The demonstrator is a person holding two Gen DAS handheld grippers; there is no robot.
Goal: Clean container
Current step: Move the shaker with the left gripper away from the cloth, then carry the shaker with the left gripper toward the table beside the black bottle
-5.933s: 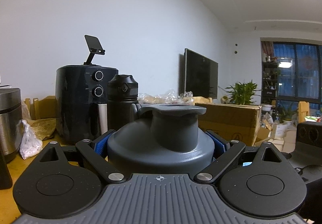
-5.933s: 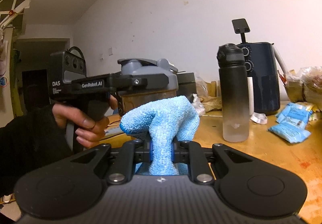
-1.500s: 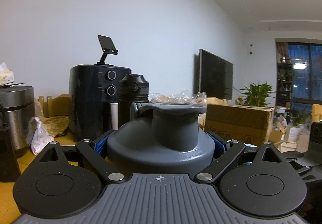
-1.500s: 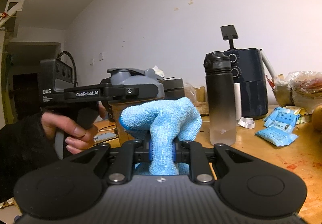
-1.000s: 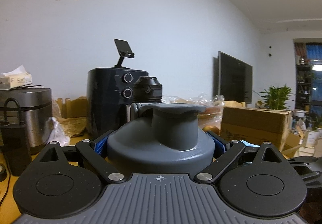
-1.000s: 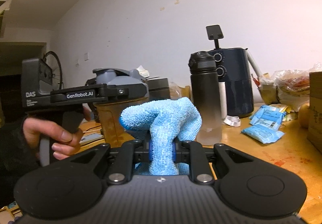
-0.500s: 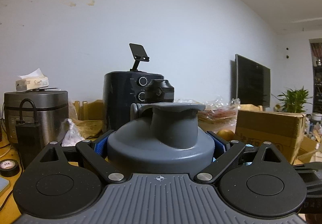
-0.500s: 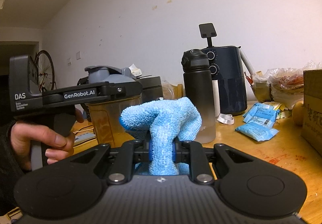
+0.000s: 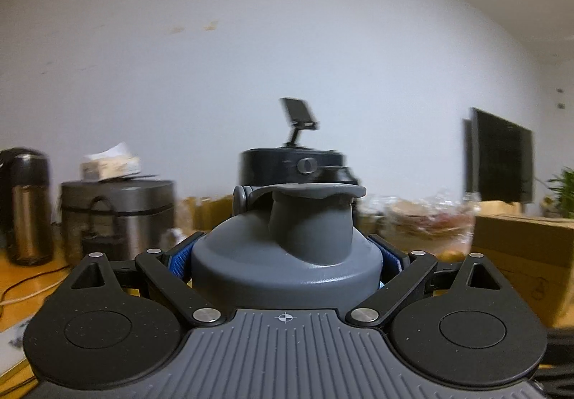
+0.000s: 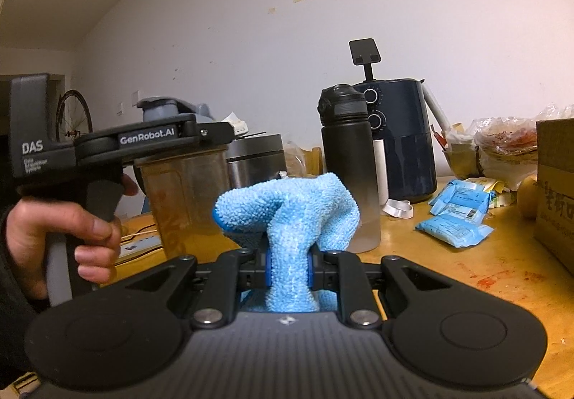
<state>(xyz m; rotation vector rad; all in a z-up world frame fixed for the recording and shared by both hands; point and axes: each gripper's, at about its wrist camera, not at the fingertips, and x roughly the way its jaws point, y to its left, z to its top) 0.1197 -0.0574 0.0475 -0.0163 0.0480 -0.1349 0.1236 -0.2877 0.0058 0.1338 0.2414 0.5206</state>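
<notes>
A cloudy amber container [image 10: 186,198] with a grey domed lid [image 9: 287,255] is held upright above the table. My left gripper [image 9: 285,261] is shut on it just under the lid, blue pads pressing both sides; in the right wrist view that gripper [image 10: 211,133] shows from the side with a hand [image 10: 61,237] on its handle. My right gripper [image 10: 287,268] is shut on a light blue microfibre cloth [image 10: 287,216], whose bunched top sits just right of the container's lower wall. I cannot tell whether the cloth touches it.
On the wooden table [image 10: 466,266] stand a dark smoky bottle [image 10: 349,169], a navy air fryer [image 10: 398,140] with a phone stand, a steel cooker [image 10: 258,158], blue packets [image 10: 455,216] and a cardboard box [image 10: 556,187]. A thermos [image 9: 27,205] and a television [image 9: 502,156] show in the left wrist view.
The left gripper has swung left with the container: the fryer and cooker slid rightward in its view and a thermos came in. The right gripper and cloth barely moved.
</notes>
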